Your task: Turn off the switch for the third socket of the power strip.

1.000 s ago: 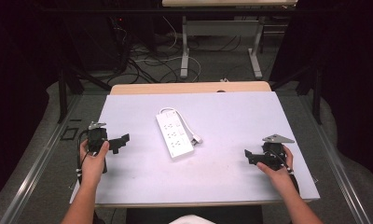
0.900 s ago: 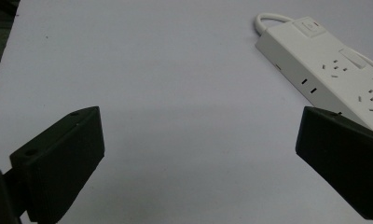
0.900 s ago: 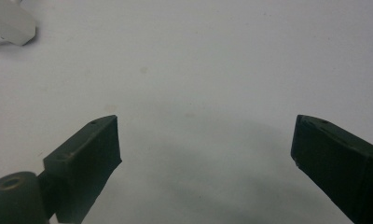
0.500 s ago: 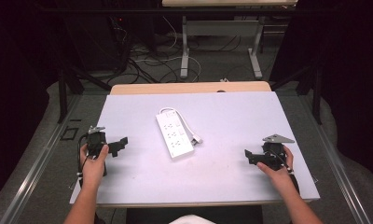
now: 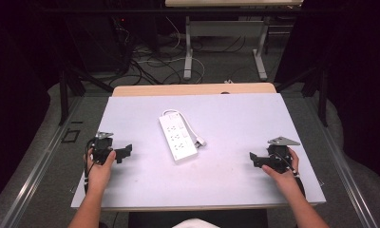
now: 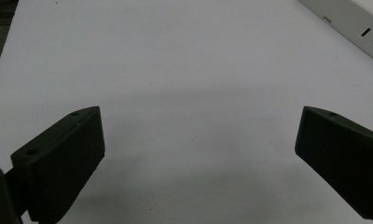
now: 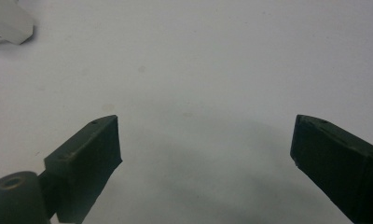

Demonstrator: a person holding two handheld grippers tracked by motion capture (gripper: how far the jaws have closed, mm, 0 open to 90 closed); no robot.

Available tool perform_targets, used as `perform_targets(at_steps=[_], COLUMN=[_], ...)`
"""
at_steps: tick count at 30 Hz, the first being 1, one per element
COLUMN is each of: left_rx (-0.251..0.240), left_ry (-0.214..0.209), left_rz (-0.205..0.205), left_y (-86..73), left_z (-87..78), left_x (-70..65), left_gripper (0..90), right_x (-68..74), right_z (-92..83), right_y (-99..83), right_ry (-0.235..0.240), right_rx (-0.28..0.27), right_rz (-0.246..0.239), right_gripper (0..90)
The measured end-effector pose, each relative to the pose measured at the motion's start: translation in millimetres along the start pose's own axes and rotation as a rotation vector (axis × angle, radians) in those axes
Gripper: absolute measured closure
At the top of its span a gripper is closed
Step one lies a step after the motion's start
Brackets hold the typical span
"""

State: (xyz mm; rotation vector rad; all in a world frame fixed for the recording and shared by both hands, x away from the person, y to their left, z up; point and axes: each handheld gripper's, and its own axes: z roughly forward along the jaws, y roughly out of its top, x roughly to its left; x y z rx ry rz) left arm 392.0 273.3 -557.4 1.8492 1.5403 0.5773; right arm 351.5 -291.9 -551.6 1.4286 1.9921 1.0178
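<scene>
Nearest the person, the left hand-held gripper (image 5: pixel 123 152) sits low over the surface (image 5: pixel 226 180) at about 8 o'clock, gripped in the left hand (image 5: pixel 100 166). Its jaws stand wide apart, and the left gripper view shows nothing but bare white surface between them. The right hand-held gripper (image 5: pixel 254 159) mirrors it at about 4 o'clock, held in the right hand (image 5: pixel 283 166), jaws just as widely spread and likewise holding and touching nothing. Both point inward toward the middle

Farther in, at the centre of the surface, lies the white power strip (image 5: pixel 177 137), flat, sockets up, its long axis running roughly from 11 to 5 o'clock. Its short white cord loops along its 3 o'clock side and ends in a plug (image 5: pixel 201 141) lying just beside the strip's body. A corner of the strip shows at the top right of the left gripper view, well apart from the jaws

By the look of it the work stands at the very start: both tools are poised and nothing is grasped. The next move probably calls for one gripper to steady the strip's body while the other closes on the small plug, which needs a careful, narrow pinch
</scene>
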Motion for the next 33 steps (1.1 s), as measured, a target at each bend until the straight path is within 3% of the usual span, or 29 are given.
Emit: perform_targets(at_steps=[11,33], left_rx=[0.044,0.046], left_ry=[0.001,-0.001], left_rz=[0.025,0.013], left_y=[-3.5,-6.4], left_z=[4.5,6.0], left_x=[-5.9,-3.5], left_gripper=[1.3,1.5], right_x=[0.4,0.1], right_z=[0.1,0.5], right_y=[0.1,-0.1], right_ry=[0.002,-0.001], right_rx=[0.002,0.005], right_rz=[0.005,0.003], right_gripper=[7.9,7.9])
